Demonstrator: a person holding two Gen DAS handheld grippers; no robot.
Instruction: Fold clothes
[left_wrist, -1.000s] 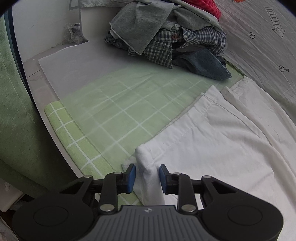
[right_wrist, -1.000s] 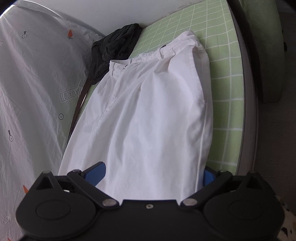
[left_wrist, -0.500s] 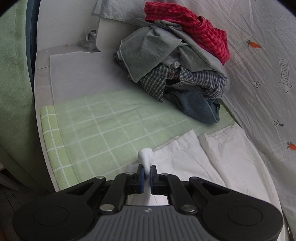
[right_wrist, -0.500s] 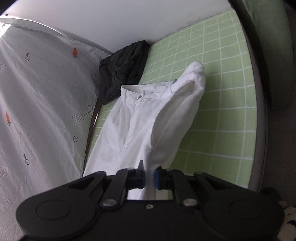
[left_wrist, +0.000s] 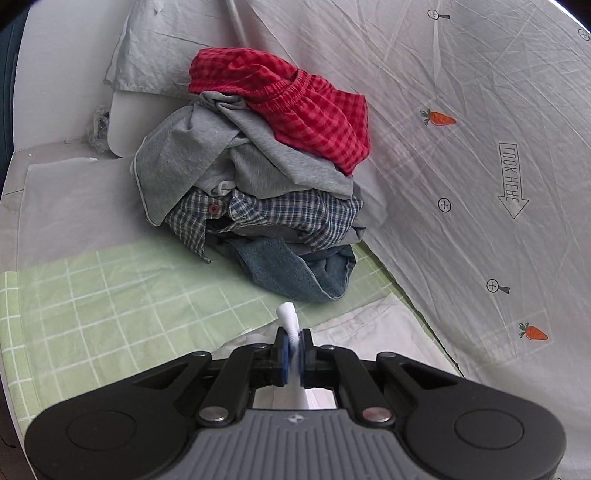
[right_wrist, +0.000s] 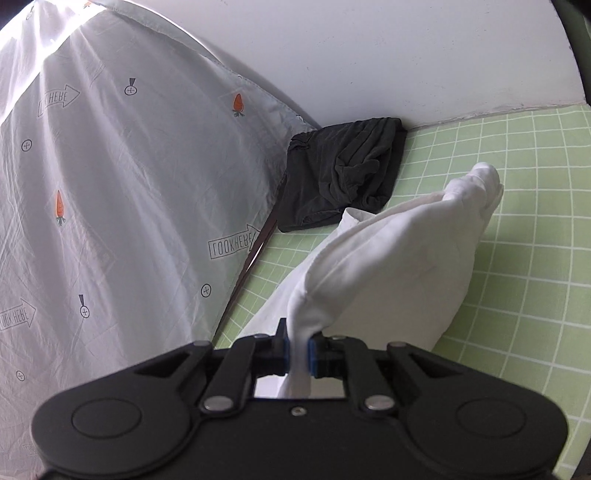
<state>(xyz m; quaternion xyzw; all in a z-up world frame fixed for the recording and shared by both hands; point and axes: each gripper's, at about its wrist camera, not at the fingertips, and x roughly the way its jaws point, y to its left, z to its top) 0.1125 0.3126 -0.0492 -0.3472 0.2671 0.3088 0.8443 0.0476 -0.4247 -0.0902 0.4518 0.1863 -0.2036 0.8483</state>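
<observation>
both tongs are clamped on the white trousers (right_wrist: 388, 258) right now. the left tongs (left_wrist: 293, 352) pinch a small tuft of white cloth between the blue pads, and the right tongs (right_wrist: 298, 350) grip a bunched edge. the trousers are lifted along one side, sagging in a long fold above the green checked sheet (right_wrist: 524, 280) on the counter, while their other side looks to lie flat near the printed white cloth (left_wrist: 480, 166).

to me this is the first fold, the held edge about to be carried over the half lying flat. the next move calls for both tongs travelling together, keeping the edge taut, then lowering it so the sides line up before letting go.

the pile of clothes (left_wrist: 266, 177) waits beyond the left tongs, and a dark garment (right_wrist: 343, 173) sits by the wall.
</observation>
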